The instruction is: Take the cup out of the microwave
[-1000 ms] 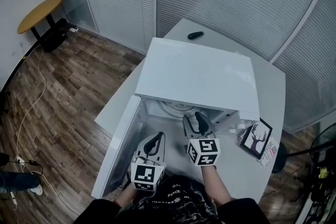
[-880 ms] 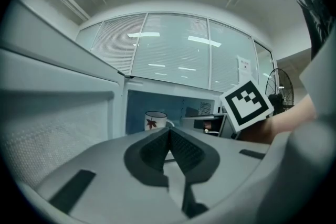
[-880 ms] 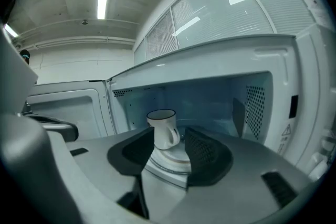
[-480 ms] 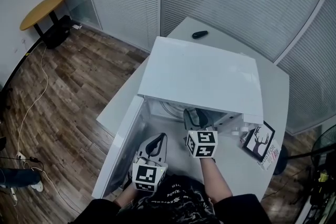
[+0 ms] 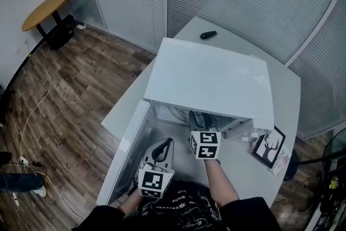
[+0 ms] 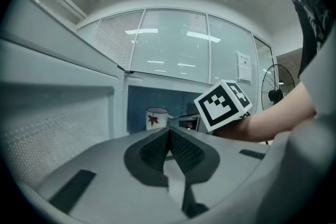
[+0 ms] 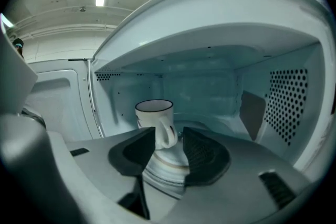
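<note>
A white cup (image 7: 154,113) with a dark rim stands upright on the glass turntable (image 7: 163,168) inside the open white microwave (image 5: 208,78). Its handle faces my right gripper (image 7: 169,136). That gripper is open at the cavity's mouth, and its jaws have just been closing a little. The handle shows in the gap beyond the tips, and the pads do not touch it. The left gripper view also shows the cup (image 6: 156,117), with a red leaf print. My left gripper (image 6: 169,129) is shut and empty, low beside the open door (image 5: 127,151). From the head view the microwave's top hides the cup.
The microwave sits on a white table (image 5: 286,94). A black remote (image 5: 208,35) lies at its far end. A framed deer picture (image 5: 267,147) stands right of the microwave. A round wooden table (image 5: 44,11) and cables are on the floor to the left.
My right gripper has moved forward and down, into the microwave's opening toward the cup. The left gripper has stayed where it was.
</note>
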Available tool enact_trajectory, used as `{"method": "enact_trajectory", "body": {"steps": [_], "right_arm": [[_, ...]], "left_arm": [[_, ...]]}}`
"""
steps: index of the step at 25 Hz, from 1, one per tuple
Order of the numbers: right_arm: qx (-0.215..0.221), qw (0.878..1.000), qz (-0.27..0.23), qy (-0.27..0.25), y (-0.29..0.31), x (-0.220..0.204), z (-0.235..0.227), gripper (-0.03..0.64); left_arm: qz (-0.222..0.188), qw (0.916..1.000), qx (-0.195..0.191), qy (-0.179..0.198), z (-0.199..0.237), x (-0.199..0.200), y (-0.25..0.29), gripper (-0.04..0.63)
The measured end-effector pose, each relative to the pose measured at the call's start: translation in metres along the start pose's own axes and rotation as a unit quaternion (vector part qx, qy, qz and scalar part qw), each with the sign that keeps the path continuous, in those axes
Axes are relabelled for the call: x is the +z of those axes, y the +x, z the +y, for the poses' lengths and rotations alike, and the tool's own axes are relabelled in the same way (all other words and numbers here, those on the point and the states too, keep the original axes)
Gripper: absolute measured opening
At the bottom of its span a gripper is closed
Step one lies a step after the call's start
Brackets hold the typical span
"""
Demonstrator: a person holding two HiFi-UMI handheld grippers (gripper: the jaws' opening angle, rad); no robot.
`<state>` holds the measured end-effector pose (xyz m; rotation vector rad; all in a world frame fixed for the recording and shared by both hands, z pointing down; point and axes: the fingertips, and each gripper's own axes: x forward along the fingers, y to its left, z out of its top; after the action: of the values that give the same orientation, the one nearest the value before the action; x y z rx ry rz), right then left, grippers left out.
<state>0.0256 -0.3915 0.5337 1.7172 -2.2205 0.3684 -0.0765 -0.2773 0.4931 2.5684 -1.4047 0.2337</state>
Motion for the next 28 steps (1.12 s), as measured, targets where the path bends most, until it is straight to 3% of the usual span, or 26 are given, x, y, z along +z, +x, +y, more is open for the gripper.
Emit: {"method": "enact_trajectory", "body": {"steps": [28], "right_arm": [[-0.056,0.998,0.02,0.008,0.027,-0.014,-0.01,0.092]], "left_arm": [[0.007,0.9999,-0.003,-0.012,0.003,-0.002,0.001,0.006]]}}
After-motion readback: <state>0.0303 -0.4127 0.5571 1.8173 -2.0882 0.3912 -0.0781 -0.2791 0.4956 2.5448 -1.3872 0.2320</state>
